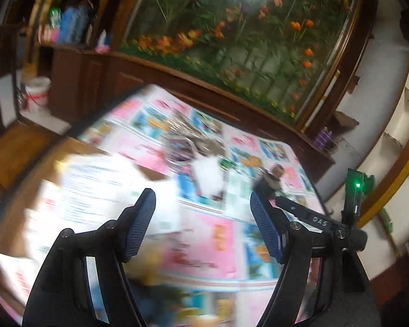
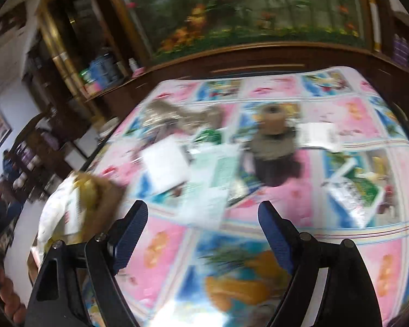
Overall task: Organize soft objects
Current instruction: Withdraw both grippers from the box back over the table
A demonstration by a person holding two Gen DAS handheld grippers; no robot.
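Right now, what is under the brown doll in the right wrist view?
The brown doll stands on the pink and blue patterned cloth, beside blurred white and green packets. Its dark skirt covers the cloth directly beneath, so anything there is hidden.

Pink-and-blue patchwork tablecloth (image 2: 340,125); brown, maroon-skirted doll (image 2: 274,147).

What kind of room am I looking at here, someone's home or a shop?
Most likely a lived-in home, though the blur leaves some doubt. A table wears a pink and blue cartoon-print cloth, a big flower mural fills the wall in dark wooden framing, and a cluttered wooden shelf stands beside it.
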